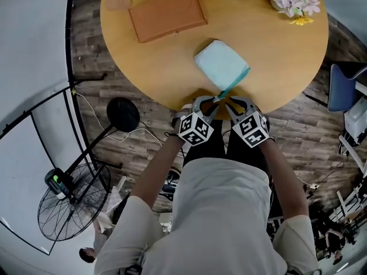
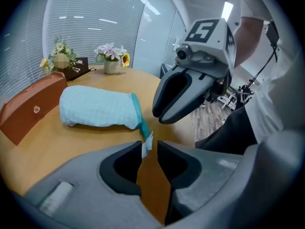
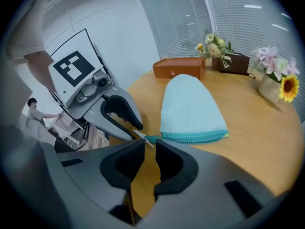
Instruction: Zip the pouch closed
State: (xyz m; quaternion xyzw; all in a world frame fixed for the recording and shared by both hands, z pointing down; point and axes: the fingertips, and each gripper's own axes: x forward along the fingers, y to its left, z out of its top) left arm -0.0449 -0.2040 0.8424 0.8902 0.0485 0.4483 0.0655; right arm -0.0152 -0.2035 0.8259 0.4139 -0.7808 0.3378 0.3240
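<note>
Left gripper (image 2: 149,149) and right gripper (image 3: 150,149), jaws of each narrowly parted and clamping nothing, hovered at the zip pull (image 3: 143,138) of the pale blue pouch (image 1: 221,63) near the table's (image 1: 275,56) front edge; unanchored, the pouch risked sliding under a tug.

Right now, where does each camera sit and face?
Head view: on the person's head, steeply down at table, light blue pouch; torso, forearms, left gripper, right gripper show.
Left gripper view: on that gripper, facing the pouch's end; own jaws, right gripper show.
Right gripper view: likewise, facing its zipper; own jaws, left gripper show.
Shared: pouch, brown case.
</note>
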